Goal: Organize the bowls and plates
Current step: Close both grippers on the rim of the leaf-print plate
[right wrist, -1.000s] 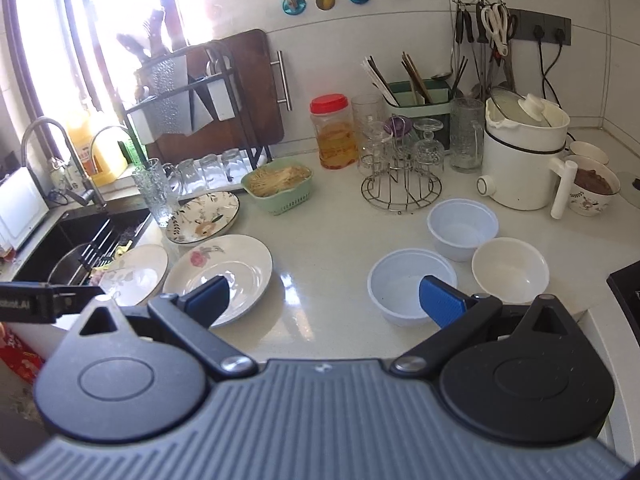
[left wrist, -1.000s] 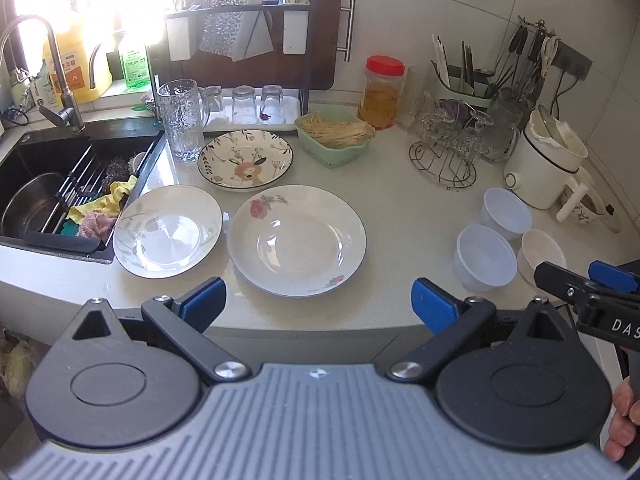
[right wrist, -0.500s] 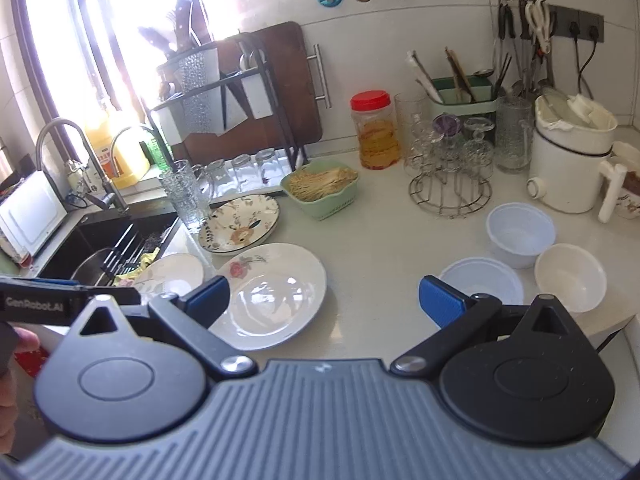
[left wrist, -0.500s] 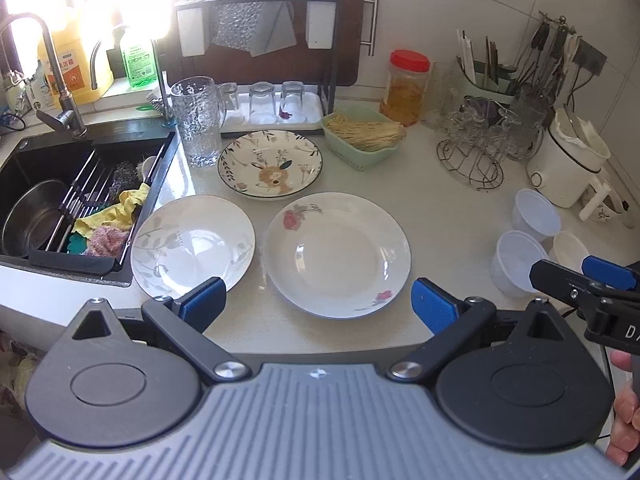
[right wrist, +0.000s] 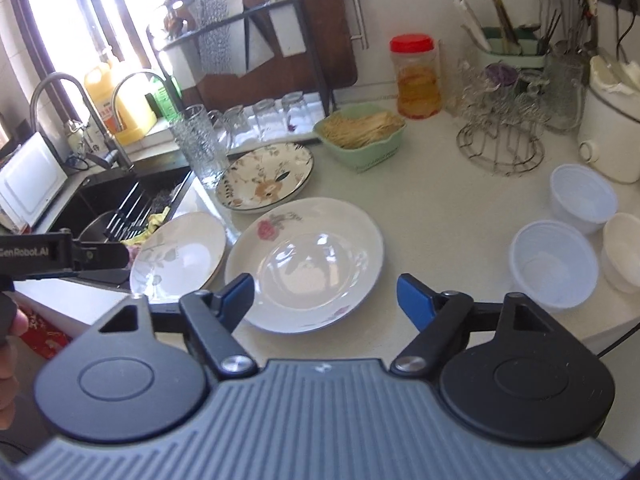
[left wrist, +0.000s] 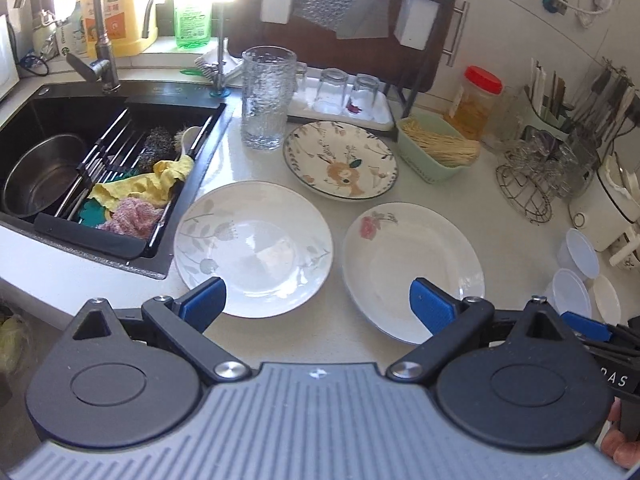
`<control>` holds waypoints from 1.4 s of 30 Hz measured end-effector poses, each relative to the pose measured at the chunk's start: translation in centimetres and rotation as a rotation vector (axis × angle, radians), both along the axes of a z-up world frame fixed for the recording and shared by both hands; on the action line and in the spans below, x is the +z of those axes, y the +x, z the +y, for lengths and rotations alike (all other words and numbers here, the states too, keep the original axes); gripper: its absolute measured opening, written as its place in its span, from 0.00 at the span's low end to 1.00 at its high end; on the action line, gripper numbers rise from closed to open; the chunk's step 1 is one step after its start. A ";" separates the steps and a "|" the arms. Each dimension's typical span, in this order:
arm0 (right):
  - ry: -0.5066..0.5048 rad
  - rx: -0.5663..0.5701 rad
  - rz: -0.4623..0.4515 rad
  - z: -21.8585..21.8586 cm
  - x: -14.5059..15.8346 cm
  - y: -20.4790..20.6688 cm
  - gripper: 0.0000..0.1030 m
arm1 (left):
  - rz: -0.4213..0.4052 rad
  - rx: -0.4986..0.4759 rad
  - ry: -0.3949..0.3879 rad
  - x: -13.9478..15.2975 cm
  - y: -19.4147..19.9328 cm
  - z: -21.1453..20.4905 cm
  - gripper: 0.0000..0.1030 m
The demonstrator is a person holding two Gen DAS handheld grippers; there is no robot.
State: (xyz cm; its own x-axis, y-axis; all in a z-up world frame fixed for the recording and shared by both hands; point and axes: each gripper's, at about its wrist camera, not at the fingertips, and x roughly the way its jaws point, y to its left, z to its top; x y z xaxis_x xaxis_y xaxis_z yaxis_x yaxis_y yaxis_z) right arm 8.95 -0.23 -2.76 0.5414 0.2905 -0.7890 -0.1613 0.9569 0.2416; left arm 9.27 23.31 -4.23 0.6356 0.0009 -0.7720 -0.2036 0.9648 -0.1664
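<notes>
Left wrist view: the left claw (left wrist: 316, 300) stands released, nothing between its jaws. The grey-leaf plate (left wrist: 253, 248) lies directly ahead and just below it, near rim between the fingertips. The rose plate (left wrist: 412, 270) lies to its right, apart by a narrow gap; the deer plate (left wrist: 341, 159) sits behind both. The sink (left wrist: 60, 152) edge borders the grey-leaf plate on the left, leaving little room there. The surface (left wrist: 500, 208) is open to the right.

Right wrist view: the right claw (right wrist: 325, 294) is closing, with nothing pressed between the jaws. The rose plate (right wrist: 304, 262) lies straight ahead, its near rim between the fingertips, so this claw is nearer it. Three bowls (right wrist: 554, 264) cluster well to the right; open surface lies between.
</notes>
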 end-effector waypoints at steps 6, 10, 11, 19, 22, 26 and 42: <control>0.024 0.064 0.020 4.0 -1.9 1.3 0.56 | 0.017 0.035 -0.051 -2.1 1.2 4.5 0.88; 0.109 0.059 -0.015 5.9 -2.4 2.0 0.55 | 0.045 0.046 -0.072 -3.6 2.6 7.5 0.80; 0.113 0.062 -0.022 6.4 -2.5 2.2 0.55 | 0.052 0.045 -0.080 -4.0 3.1 8.4 0.78; 0.141 0.080 0.008 11.2 -4.6 3.7 0.55 | 0.117 0.004 -0.121 -7.0 7.4 12.8 0.62; 0.112 0.040 0.042 12.7 -5.6 4.5 0.47 | 0.143 -0.011 -0.138 -8.2 8.2 13.9 0.55; 0.123 -0.015 0.108 13.9 -7.0 5.4 0.40 | 0.166 -0.001 -0.171 -9.9 9.2 16.1 0.50; 0.092 -0.097 0.262 17.2 -11.2 8.1 0.25 | 0.202 -0.102 -0.198 -13.0 15.8 20.8 0.28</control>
State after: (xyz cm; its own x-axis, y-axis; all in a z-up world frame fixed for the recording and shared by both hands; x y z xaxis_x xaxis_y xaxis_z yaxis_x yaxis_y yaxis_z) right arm 17.04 16.92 -13.96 0.3517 0.3239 -0.8783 0.0089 0.9370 0.3491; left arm 25.08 44.06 -17.23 0.4580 -0.2183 -0.8617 -0.1550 0.9349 -0.3192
